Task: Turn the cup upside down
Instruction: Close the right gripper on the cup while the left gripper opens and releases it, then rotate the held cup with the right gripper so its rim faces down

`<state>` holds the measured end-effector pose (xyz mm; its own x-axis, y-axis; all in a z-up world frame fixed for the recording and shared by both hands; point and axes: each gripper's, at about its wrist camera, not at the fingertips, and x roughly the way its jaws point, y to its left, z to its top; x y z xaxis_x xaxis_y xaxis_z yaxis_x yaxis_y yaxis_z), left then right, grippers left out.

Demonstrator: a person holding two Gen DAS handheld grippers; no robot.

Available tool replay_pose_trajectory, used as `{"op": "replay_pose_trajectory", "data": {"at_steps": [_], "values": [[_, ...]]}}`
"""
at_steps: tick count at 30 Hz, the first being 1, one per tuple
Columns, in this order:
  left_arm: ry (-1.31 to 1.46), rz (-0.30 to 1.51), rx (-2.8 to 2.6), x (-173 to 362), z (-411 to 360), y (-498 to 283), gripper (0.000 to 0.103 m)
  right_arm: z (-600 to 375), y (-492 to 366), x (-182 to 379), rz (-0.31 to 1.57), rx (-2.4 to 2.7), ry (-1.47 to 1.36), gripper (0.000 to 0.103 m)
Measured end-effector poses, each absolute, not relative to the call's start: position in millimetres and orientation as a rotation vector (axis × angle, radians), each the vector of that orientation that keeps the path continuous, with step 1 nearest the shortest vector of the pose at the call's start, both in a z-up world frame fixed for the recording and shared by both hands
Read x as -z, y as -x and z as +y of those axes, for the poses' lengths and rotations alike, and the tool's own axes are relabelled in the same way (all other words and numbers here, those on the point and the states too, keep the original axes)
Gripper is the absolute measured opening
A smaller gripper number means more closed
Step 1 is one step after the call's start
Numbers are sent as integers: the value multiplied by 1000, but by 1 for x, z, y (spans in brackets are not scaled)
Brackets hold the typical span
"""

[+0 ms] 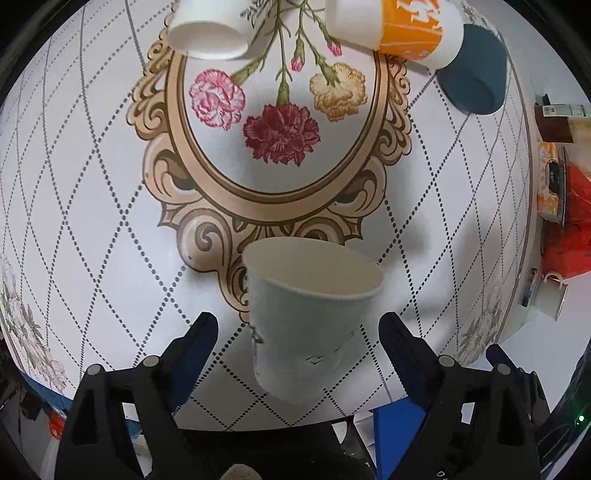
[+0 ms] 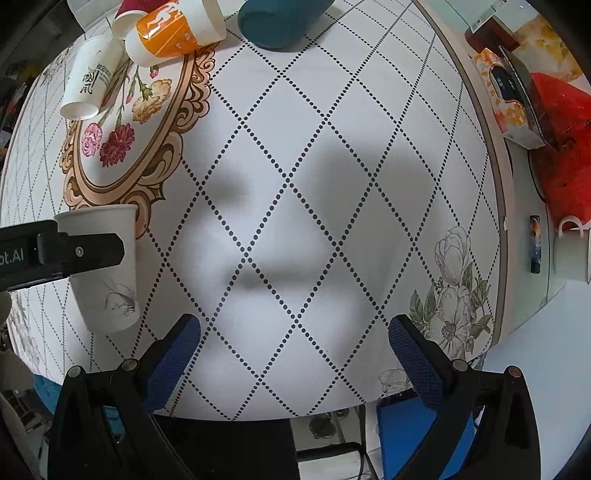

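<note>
Standing upright with its mouth upward, one pale paper cup [image 1: 310, 314] sits on the near part of the round table [image 1: 92, 229], just in front of the ornate oval frame printed around a bunch of carnations [image 1: 277, 110] on the tablecloth. Four more cups lie or stand at the far side. One is a white cup with dark lettering [image 2: 90, 85], tipped on its side. One is an orange-and-white cup [image 2: 173, 31], also tipped over. A small part of a red cup [image 2: 135, 5] shows behind that. A dark teal cup [image 2: 280, 22] is at the edge.

The left gripper [image 1: 299, 325] is spread wide. Its two dark fingers [image 1: 199, 339] flank the pale cup, one on each side. A gap of tablecloth shows between each finger and the cup wall in the left wrist view. From the right wrist view one of its fingers crosses in front of the cup, and whether it touches cannot be told there. The right gripper [image 2: 295, 328] is likewise fully released and holds nothing. It hangs over bare diamond-patterned cloth to the right of the pale cup, with only its shadow beneath it.

Off the table to the right are a red bag [image 2: 561, 129], an orange-patterned box [image 2: 506, 103] and a white mug [image 2: 572, 251].
</note>
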<state>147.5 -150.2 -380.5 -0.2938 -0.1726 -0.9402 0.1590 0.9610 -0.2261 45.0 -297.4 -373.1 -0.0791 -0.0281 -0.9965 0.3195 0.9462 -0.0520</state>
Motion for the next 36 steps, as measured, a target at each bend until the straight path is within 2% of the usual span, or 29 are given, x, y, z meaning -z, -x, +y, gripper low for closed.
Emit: {"op": "replay_pose_trajectory", "data": {"at_steps": [9,13,16,18,21,27,36], "values": [[-71,1640,236,318,-104,-154,89,-278,-54,348,1584,175,-339,103],[-96,1587,153,310,-75,-146,89,-254,-64,355,1590,110,-397,102],[-92,1597,102,317,-56,-142,89,-243,-72,363,1587,76,-441,97],[-80,1621,77,326,-47,-139,89,-237,-77,368,1585,50,-459,87],[-79,1633,54,335,-40,-132,89,-227,-88,373,1593,26,-418,76],[-83,1634,47,343,-34,-128,89,-215,-100,373,1591,-8,-312,69],[-100,1635,58,349,-32,-127,89,-209,-104,368,1594,-37,-204,67]]}}
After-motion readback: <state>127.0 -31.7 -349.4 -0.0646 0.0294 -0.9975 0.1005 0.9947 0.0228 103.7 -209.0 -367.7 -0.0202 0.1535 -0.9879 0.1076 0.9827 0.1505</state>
